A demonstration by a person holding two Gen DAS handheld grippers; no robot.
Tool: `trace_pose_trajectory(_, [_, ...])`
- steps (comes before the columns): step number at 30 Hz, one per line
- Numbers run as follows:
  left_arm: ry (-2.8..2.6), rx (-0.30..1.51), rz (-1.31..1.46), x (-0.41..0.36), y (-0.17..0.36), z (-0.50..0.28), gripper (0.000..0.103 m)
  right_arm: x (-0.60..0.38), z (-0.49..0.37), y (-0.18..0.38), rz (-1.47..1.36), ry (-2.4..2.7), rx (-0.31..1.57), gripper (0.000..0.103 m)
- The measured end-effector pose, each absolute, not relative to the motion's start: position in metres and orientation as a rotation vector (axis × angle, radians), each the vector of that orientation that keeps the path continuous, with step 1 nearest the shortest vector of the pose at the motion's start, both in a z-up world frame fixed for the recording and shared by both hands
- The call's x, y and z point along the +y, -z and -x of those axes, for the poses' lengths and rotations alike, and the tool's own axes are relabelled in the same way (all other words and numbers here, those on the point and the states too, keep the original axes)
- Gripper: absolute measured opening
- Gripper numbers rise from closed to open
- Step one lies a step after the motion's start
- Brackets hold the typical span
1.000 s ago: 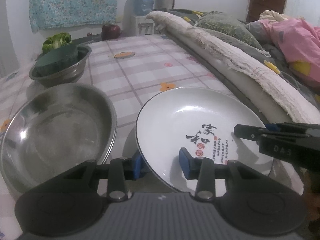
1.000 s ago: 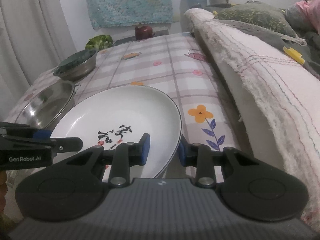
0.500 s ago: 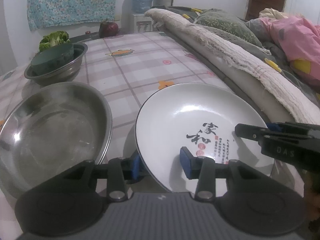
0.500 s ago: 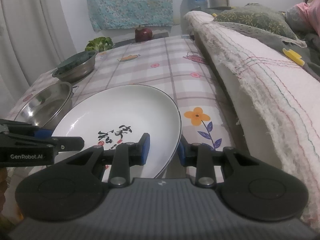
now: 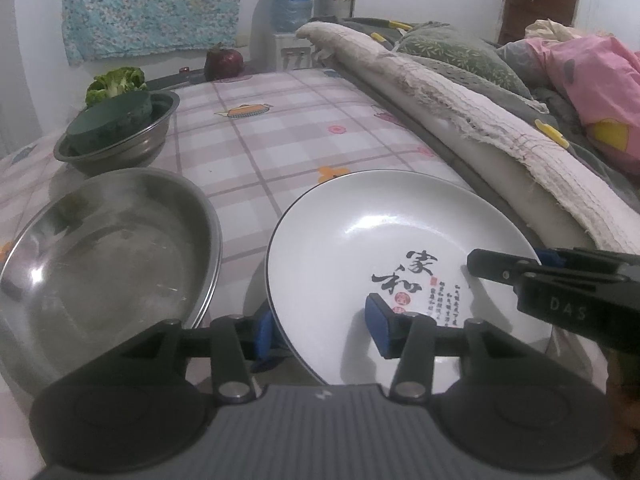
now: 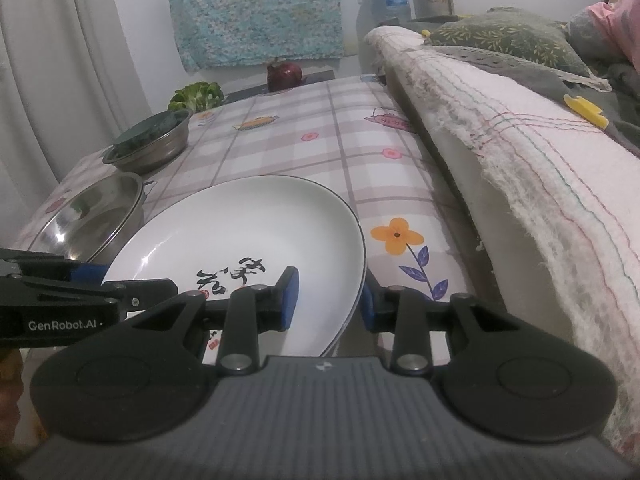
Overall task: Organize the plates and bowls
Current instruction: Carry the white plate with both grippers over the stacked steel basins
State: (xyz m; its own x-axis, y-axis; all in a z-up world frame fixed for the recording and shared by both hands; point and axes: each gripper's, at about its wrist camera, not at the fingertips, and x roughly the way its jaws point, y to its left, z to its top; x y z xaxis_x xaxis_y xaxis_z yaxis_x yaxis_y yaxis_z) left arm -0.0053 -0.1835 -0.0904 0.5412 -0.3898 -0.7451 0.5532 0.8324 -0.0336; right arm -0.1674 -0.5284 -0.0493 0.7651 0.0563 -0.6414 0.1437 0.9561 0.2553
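A white plate (image 5: 384, 232) with black characters is held above the checked tablecloth; it also shows in the right wrist view (image 6: 248, 232). My left gripper (image 5: 320, 330) is shut on the plate's left near rim, one pad under and one on top. My right gripper (image 6: 330, 300) is shut on the plate's right rim. A large empty steel bowl (image 5: 92, 248) sits on the table left of the plate, also in the right wrist view (image 6: 88, 216). A smaller steel bowl (image 5: 120, 136) holding a dark green bowl stands farther back left.
The table (image 5: 280, 136) runs along a bed with a frayed white blanket (image 5: 480, 104) on the right. A broccoli head (image 5: 116, 82) and a red onion (image 5: 224, 62) lie at the table's far end. A curtain (image 6: 52, 60) hangs at left.
Both grippers have risen a little with the plate and the view has drawn back slightly; the grip on the plate is unchanged. The bowls have not moved.
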Motion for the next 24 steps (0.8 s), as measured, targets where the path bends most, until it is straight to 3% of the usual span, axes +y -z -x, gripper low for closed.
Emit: trace_pose_trajectory(24, [0.578,0.809,-0.209,-0.1824,0.0819,0.0101,0.048,-0.5333,0.1669,0.0397,-0.306,0.067,0.685,0.032])
